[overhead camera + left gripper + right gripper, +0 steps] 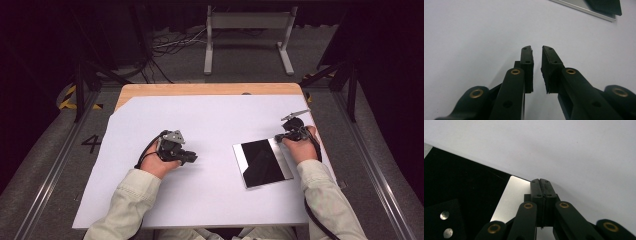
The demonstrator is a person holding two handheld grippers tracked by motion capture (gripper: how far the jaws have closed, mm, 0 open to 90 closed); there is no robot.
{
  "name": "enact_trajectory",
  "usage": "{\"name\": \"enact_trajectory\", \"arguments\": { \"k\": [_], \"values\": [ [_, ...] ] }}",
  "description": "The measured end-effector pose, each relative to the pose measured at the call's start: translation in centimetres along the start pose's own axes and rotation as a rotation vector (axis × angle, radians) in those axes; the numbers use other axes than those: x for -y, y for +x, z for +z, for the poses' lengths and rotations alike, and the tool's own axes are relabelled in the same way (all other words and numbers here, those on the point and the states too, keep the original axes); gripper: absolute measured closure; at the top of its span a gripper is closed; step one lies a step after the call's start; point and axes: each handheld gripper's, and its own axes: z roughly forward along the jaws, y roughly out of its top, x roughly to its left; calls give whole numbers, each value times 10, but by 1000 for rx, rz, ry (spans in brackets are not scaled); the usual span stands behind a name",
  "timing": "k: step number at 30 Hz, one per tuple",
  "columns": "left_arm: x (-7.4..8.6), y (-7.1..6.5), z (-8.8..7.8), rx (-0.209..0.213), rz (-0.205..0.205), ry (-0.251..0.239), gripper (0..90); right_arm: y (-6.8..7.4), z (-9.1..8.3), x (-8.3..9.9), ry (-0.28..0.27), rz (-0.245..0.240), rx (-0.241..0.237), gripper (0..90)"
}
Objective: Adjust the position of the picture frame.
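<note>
A flat square plate with a glossy black face and silver edge strips lies on the white sheet, right of centre. My right gripper is shut with nothing between its pads, and its tips sit at the plate's far right corner. In the right gripper view the closed pads lie just past the silver strip of the plate. My left gripper lies low over bare sheet to the left of the plate and points toward it. Its jaws stand a little apart and hold nothing. The plate's corner shows farther off.
A white sheet covers most of the wooden table. Beyond the table's far edge stands a grey metal frame with cables on the floor. Floor rails run along both sides of the table.
</note>
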Motion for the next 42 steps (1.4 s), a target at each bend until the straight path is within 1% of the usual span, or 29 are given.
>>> {"name": "enact_trajectory", "arguments": {
  "k": [2, 4, 6, 7, 9, 10, 13, 14, 17, 18, 20, 22, 23, 25, 28, 29, 30, 31, 33, 34, 35, 36, 37, 39, 42],
  "values": [
    [0, 0, 0, 1, -4, 0, 792, 2, 1, -1, -1, -7, 10, 900],
    [0, 0, 1, 3, -6, 4, 789, 6, 3, -4, -5, -19, 6, 900],
    [0, 0, 3, 7, 0, 14, 775, 12, 5, -7, -2, -47, 8, 900],
    [1, -1, 5, 11, -4, 18, 765, 14, 6, -9, -1, -54, 7, 900],
    [1, -1, 6, 15, -3, 27, 755, 19, 8, -11, -3, -63, -12, 900],
    [1, -1, 7, 15, -4, 34, 752, 20, 9, -12, -2, -68, -14, 900],
    [2, 0, 8, 18, -8, 36, 743, 28, 12, -16, 1, -83, -29, 900],
    [3, 1, 8, 19, -7, 36, 741, 31, 13, -17, 3, -92, -41, 900],
    [3, 1, 9, 19, -14, 37, 738, 40, 15, -22, 10, -119, -54, 900],
    [3, 1, 9, 19, -15, 36, 736, 45, 17, -23, 10, -126, -65, 900],
    [3, 1, 10, 22, -18, 35, 731, 51, 18, -25, 4, -137, -70, 900],
    [3, 1, 10, 23, -16, 35, 728, 58, 19, -26, 7, -163, -62, 900],
    [3, 1, 10, 25, -16, 36, 727, 60, 20, -27, 5, -165, -66, 900],
    [3, 1, 10, 27, -17, 35, 726, 66, 21, -28, 5, -180, -92, 900],
    [4, 1, 11, 28, -19, 35, 725, 72, 21, -28, 6, -194, -101, 900],
    [4, 1, 11, 30, -19, 35, 725, 75, 21, -29, 4, -208, -108, 900],
    [4, 1, 11, 31, -18, 38, 724, 79, 20, -29, 3, -213, -116, 900],
    [4, 1, 11, 30, -20, 38, 724, 80, 19, -29, -4, -219, -117, 900],
    [5, 1, 12, 29, -19, 39, 723, 79, 13, -28, -44, -218, -146, 900],
    [5, 1, 12, 29, -19, 40, 723, 78, 9, -26, -56, -225, -135, 900],
    [5, 1, 12, 29, -18, 40, 723, 76, 5, -23, -66, -227, -139, 900],
    [6, 1, 12, 32, -22, 43, 722, 73, -1, -19, -71, -227, -160, 900],
    [6, 2, 12, 31, -21, 44, 722, 72, -5, -15, -76, -226, -166, 900],
    [7, 3, 12, 28, -22, 43, 719, 68, -17, -3, -88, -253, -196, 900],
    [7, 3, 11, 23, -26, 41, 709, 63, -32, 11, -92, -270, -204, 900]
  ]
}}
